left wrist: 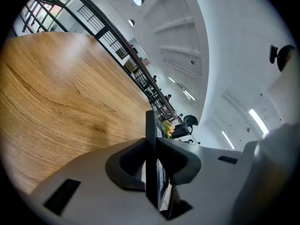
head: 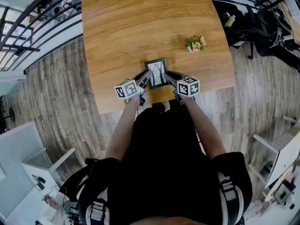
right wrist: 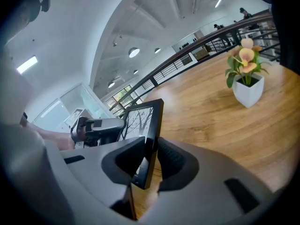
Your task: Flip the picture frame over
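Two tongs, one picture frame (head: 156,72).

Head view: left tongs (head: 146,75) and right tongs (head: 167,77) each pinch a side edge of the frame. It sits over the desk (head: 140,22) near its front edge, print side up. A flower pot (head: 196,43) stands well apart, to the right.

Left gripper view: jaws nearly closed, pads pressed on the frame's edge. The frame is seen edge-on between them.

Right gripper view: same narrow gap, pads clamped on the opposite edge. The frame is tilted, and its tree print faces the left tongs across it.
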Available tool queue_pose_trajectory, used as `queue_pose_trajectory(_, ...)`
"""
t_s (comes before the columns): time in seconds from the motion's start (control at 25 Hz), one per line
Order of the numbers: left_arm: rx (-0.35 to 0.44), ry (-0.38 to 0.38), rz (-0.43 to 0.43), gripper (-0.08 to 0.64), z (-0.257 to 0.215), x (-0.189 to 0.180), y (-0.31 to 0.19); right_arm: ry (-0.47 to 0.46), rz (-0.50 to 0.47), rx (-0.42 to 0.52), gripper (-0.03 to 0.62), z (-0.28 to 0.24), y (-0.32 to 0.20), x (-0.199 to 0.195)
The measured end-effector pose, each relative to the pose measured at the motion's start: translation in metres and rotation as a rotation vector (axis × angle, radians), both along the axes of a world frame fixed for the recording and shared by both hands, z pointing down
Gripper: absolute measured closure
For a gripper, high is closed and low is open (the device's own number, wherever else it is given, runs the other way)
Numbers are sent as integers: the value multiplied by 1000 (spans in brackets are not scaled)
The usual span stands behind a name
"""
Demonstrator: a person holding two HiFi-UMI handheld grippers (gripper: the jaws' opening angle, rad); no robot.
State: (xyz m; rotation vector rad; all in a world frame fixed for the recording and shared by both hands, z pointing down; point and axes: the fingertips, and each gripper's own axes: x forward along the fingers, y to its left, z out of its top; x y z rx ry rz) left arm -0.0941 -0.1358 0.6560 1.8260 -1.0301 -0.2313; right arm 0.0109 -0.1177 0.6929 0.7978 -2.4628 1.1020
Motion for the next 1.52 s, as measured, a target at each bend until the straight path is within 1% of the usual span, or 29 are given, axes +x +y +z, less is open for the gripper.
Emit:
queue_pose_trajectory(0.2, -19, -51, -9, 466, 9, 2, -4, 40, 1, 1, 502, 7, -6, 0)
queue_pose_trajectory(0.32, -26, -89, -4, 465, 15, 4, -7, 70, -14, -3, 503, 15, -9, 1)
queue_pose_trajectory(0.48, -47, -130, -17, 465, 23, 3, -15, 97, -32, -13, 503, 24, -18, -2)
queue_pose_trajectory(0.8, -79, -227, -30, 465, 42, 3, -30, 172, -7, -38, 503, 47, -30, -4)
queue_pose_trajectory(0.96, -102, -241, -20, 462, 51, 4, -34, 178, -7, -62, 505, 54, -33, -3)
queue_pose_trajectory(1.16, -107, -250, -11, 459, 57, 8, -45, 193, -16, -75, 505, 60, -43, 1)
queue_pose_trajectory(1.52, -142, -286, -6, 454, 75, 0, -48, 226, -29, -94, 503, 73, -44, -7)
